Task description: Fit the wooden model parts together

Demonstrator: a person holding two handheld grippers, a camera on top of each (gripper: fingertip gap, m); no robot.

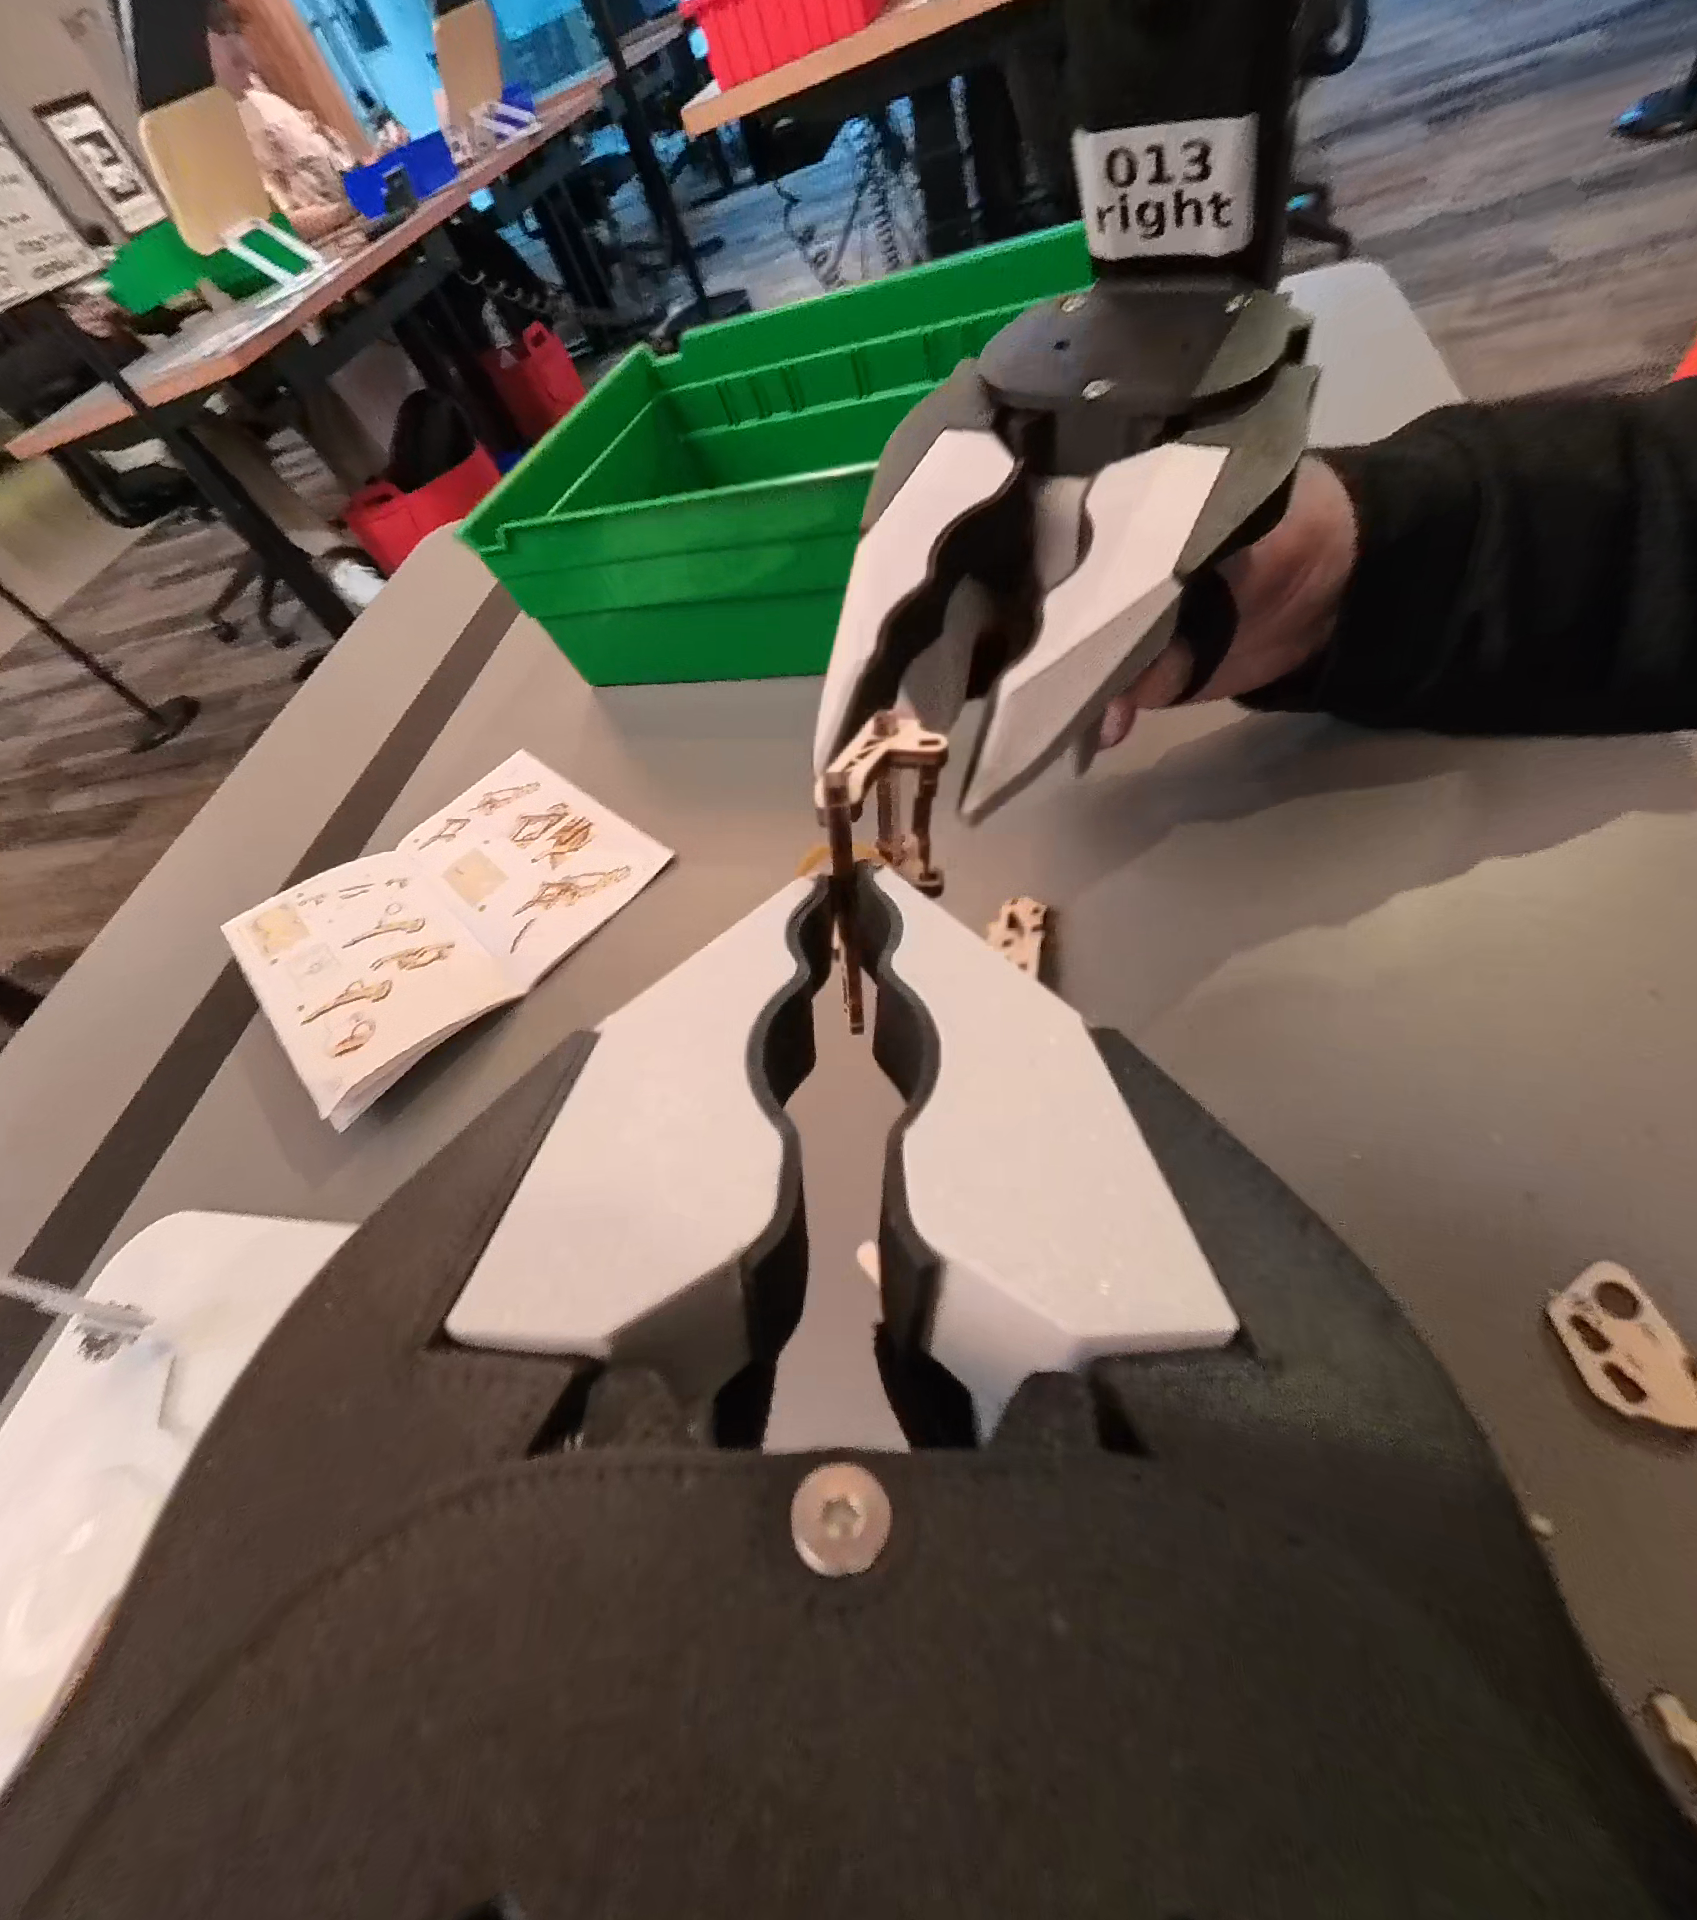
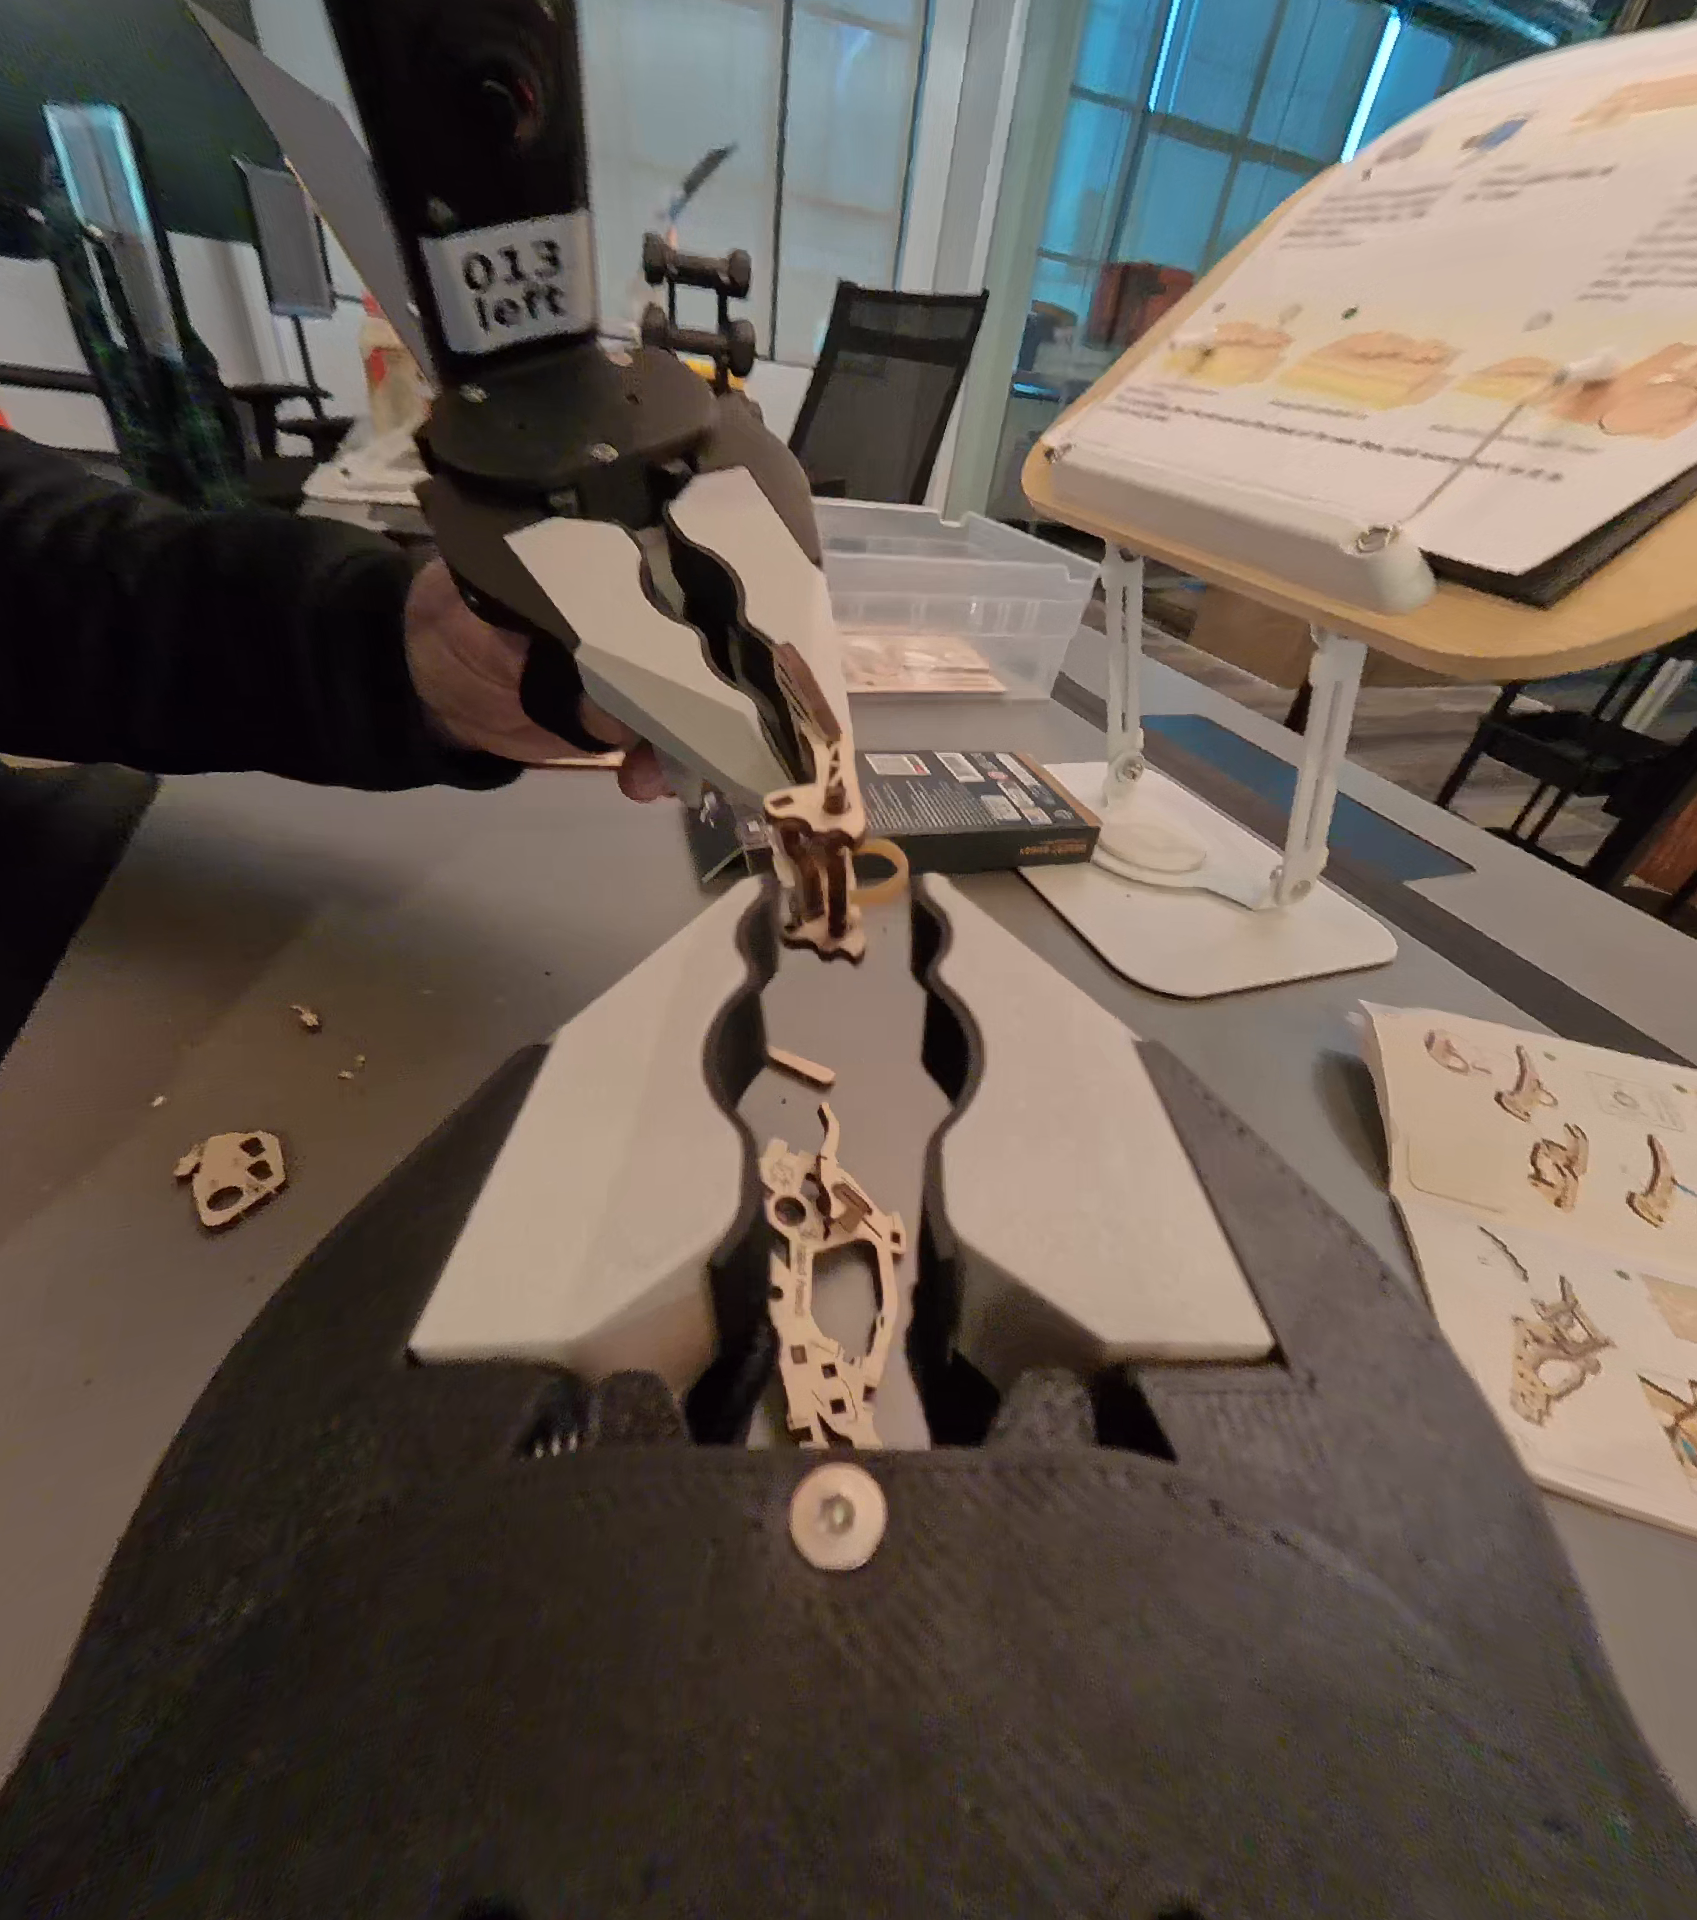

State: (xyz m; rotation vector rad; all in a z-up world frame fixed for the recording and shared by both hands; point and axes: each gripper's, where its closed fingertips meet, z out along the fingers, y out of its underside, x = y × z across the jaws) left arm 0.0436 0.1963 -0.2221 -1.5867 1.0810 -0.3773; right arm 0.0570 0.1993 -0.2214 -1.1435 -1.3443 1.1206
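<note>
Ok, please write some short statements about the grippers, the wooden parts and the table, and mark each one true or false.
1. The left gripper is shut on a small wooden assembly. True.
2. The right gripper grips a wooden part. False: it is open and holds nothing.
3. A green bin stands on the table. True.
4. The instruction booklet is closed. False: it lies open.
5. A flat wooden frame piece lies on the table under the right gripper. True.
</note>
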